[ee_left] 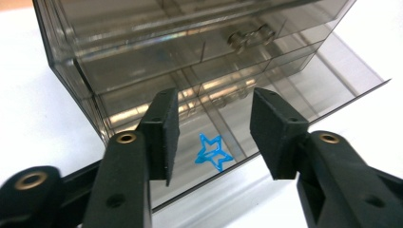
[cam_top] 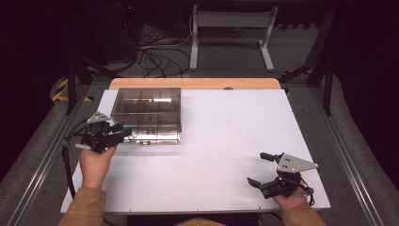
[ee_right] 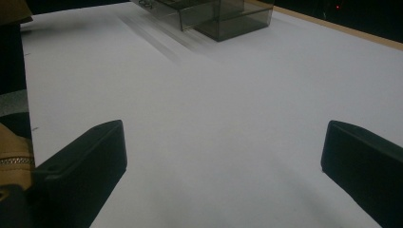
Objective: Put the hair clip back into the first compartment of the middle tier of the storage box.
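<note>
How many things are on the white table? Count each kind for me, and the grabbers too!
See-through drawer box: 1
Blue star in its pulled-out bottom drawer: 1
Grabbers: 2, the left gripper and the right gripper
Small shiny metal bits in the upper drawers: too blurry to count
Total: 4 things counted

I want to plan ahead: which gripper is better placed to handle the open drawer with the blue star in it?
Left. The left gripper sits right at the smoky drawer box, jaws apart over the blue star. The right gripper rests far off on the table.
</note>
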The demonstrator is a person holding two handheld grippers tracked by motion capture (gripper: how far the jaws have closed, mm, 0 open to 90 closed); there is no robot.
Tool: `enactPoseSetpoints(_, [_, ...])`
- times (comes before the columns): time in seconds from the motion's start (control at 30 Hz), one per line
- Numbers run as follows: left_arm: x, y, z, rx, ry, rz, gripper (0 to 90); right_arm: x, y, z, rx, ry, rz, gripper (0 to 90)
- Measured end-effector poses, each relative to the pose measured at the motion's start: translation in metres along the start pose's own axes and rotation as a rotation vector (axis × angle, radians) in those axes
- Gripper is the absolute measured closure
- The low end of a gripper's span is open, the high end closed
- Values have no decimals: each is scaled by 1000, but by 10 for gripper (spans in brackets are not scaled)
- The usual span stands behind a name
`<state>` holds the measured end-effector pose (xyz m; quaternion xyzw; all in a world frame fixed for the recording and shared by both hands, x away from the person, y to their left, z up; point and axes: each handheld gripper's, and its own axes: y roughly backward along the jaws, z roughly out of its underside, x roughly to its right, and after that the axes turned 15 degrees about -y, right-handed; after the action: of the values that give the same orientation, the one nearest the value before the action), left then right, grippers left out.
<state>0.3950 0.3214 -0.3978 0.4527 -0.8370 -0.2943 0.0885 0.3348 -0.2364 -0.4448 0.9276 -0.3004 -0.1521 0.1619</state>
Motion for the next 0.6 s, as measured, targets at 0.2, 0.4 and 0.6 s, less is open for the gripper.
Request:
enactPoseSetpoints(0.2, [5, 4, -3, 14, -23, -6, 459, 0, 0, 0, -1, -2, 1, 19])
enactPoseSetpoints(0.4, [11, 11, -7, 45, -44, -3, 430, 0, 0, 0, 1, -1, 1, 19])
enactPoseSetpoints(0.6, [23, 21, -11, 97, -85, 5, 349, 0, 0, 0, 4, -1, 0, 19])
